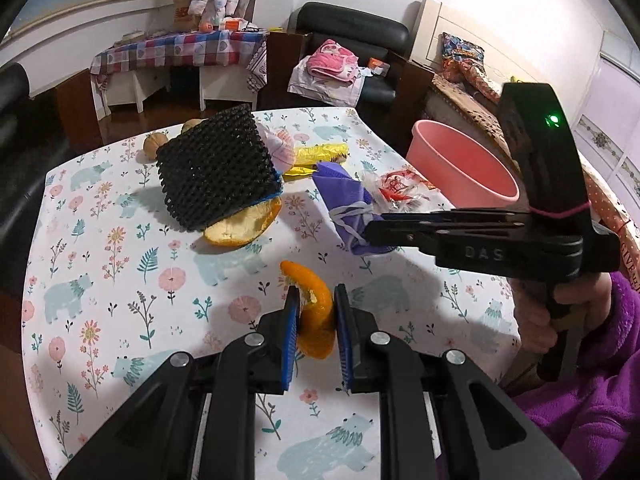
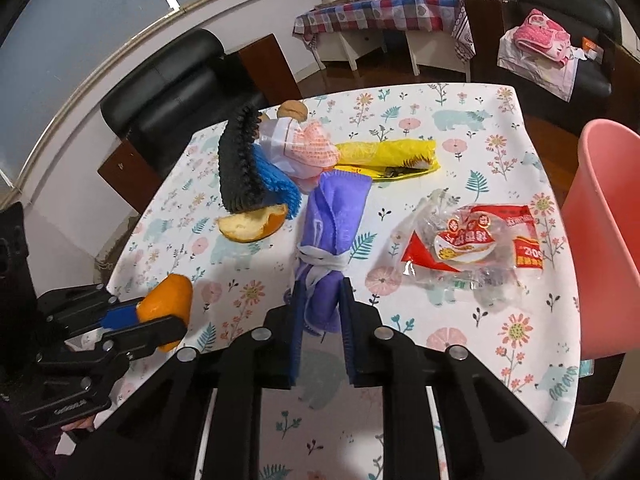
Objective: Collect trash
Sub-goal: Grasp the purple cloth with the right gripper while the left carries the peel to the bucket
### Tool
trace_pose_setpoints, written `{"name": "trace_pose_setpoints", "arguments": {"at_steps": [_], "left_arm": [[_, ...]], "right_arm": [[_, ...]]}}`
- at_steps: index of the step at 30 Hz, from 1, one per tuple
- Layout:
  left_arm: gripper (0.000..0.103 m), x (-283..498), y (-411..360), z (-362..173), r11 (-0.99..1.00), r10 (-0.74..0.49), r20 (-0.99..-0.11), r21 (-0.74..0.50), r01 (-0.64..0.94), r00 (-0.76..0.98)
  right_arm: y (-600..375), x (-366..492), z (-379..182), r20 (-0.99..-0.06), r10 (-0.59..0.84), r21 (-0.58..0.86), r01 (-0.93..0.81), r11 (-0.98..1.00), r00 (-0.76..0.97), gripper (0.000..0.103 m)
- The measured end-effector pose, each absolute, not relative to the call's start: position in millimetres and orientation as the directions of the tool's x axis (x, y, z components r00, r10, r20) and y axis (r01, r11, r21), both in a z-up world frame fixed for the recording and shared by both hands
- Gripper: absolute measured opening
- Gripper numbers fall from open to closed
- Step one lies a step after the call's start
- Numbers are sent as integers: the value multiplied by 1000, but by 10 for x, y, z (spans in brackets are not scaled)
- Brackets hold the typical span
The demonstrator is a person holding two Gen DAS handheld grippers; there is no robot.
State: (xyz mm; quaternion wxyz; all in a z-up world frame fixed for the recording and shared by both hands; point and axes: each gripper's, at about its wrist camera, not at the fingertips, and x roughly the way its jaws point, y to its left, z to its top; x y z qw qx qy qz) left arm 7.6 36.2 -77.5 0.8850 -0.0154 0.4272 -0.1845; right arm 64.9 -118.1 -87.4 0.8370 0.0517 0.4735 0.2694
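Table [image 1: 120, 248] covered in a cloth printed with bears and flowers; litter scattered over its far half.

Left gripper [image 1: 316, 300] – fingers closed onto a curved piece of orange peel [image 1: 316, 320], blue pads pressing it from both sides. The peel stands between the pads, its upper tip curling past the fingertips. From the right wrist view the same peel [image 2: 168, 304] shows at the gripper's tip [image 2: 160, 320], lifted above the cloth near the table's left front edge.

Right gripper [image 2: 320, 292] – fingers pinching the near end of a purple cloth bundle [image 2: 332, 216], just below the white string knotted round it. The bundle's far end reaches toward the middle of the table. In the left wrist view the gripper [image 1: 370, 234] comes in from the right, its tip at the bundle [image 1: 344, 196]; whether the bundle rests on the table or is raised cannot be told.

Still on the table: a second, larger orange peel [image 2: 252, 226], cup-shaped, pith up, partly under a black foam net [image 2: 240, 168] with a blue one beside it. Behind them a white-and-pink plastic bag [image 2: 308, 148] and a yellow wrapper [image 2: 388, 158]. A clear wrapper with red print [image 2: 472, 244] lies to the right, near the pink bin [image 2: 608, 240] at the table's right edge. Two walnuts [image 1: 154, 145] sit at the far left corner.
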Motion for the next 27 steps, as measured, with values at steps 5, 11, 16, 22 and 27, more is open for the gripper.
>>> {"name": "trace_pose_setpoints", "arguments": {"at_steps": [5,11,16,22,27], "left_arm": [[17,98,314,-729,933,-339,-747,-187,309,572],[17,161,223,-635,933,-339,-734,-184,308,589],[17,238,128,-548,931,-347,-714,-185,314,608],[17,382,-50,-458,927,-363,-695,-197,320,621],[17,503,-247,-355,916,-384,-679,-197,348,626]], "right_arm": [[-1280,603,-776,-738,520,363,-398,843,430,17],[-1460,584,-610,-706,524,377,-374,848,477,17],[-1609,550,-483,-686,505,357,-362,861,523,16],[-1840,545,-412,-668,490,366,-327,872,560,17],[-2101,546,-371,-653,461,368,-280,887,602,17]]}}
